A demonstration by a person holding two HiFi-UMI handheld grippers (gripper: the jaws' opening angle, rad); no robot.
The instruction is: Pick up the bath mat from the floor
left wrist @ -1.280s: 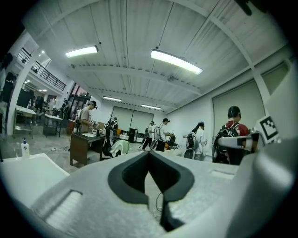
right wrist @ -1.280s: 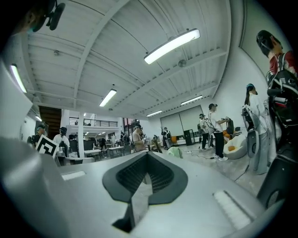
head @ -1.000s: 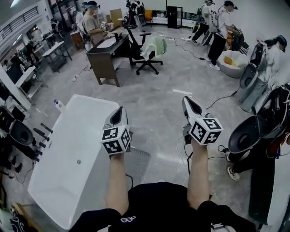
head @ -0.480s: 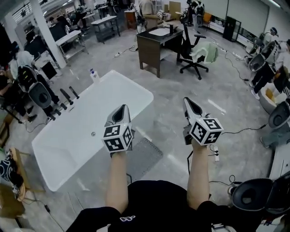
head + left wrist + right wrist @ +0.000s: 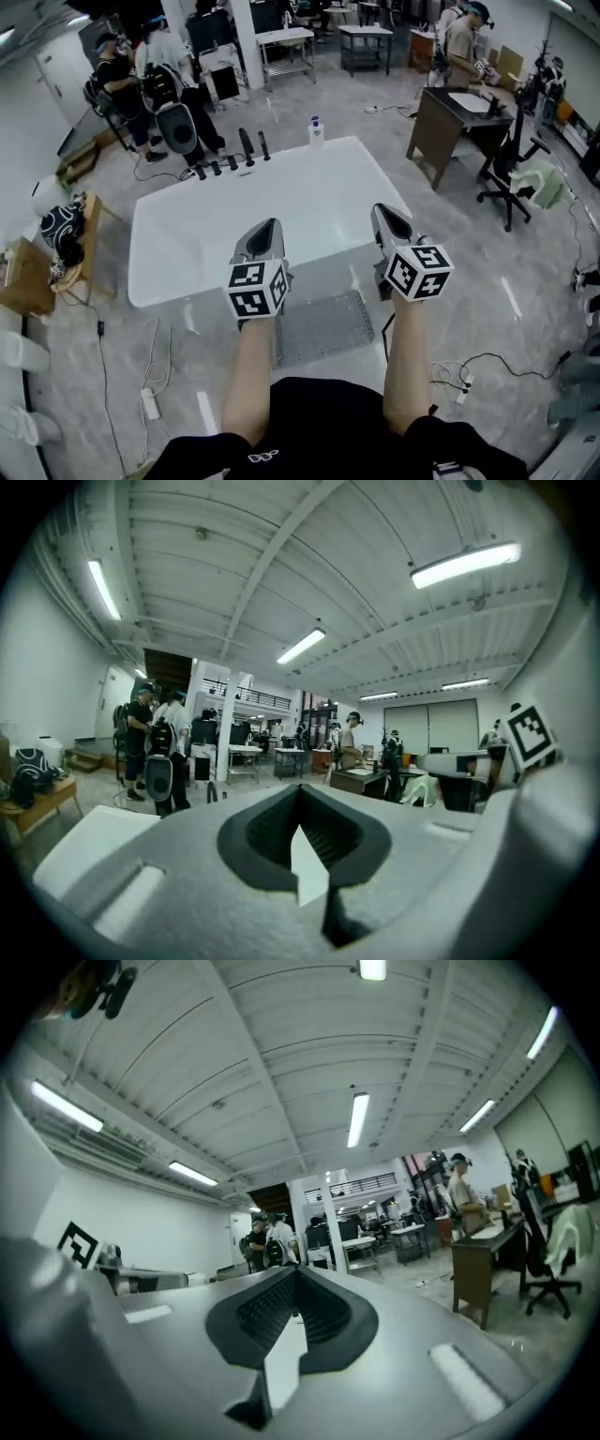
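The grey dotted bath mat (image 5: 323, 328) lies flat on the floor between my two forearms, against the near side of the white bathtub (image 5: 187, 239). My left gripper (image 5: 270, 228) is held level above the tub's near rim, shut and empty. My right gripper (image 5: 382, 212) is alongside it to the right, also shut and empty. Both point out over the tub, well above the mat. In the left gripper view the jaws (image 5: 300, 794) meet at the tip with only the room behind them. The right gripper view shows the same of its jaws (image 5: 298, 1274).
A soap bottle (image 5: 316, 131) stands on the tub's far rim, and dark faucet handles (image 5: 234, 159) stand at the far left. A brown desk (image 5: 459, 127) and office chair (image 5: 525, 178) are at the right. Cables and a power strip (image 5: 150, 403) lie on the floor. People stand at the back.
The head view has swung left: the tub moved from the left side to straight ahead, and the mat came into full view between my arms. Both grippers stayed shut.
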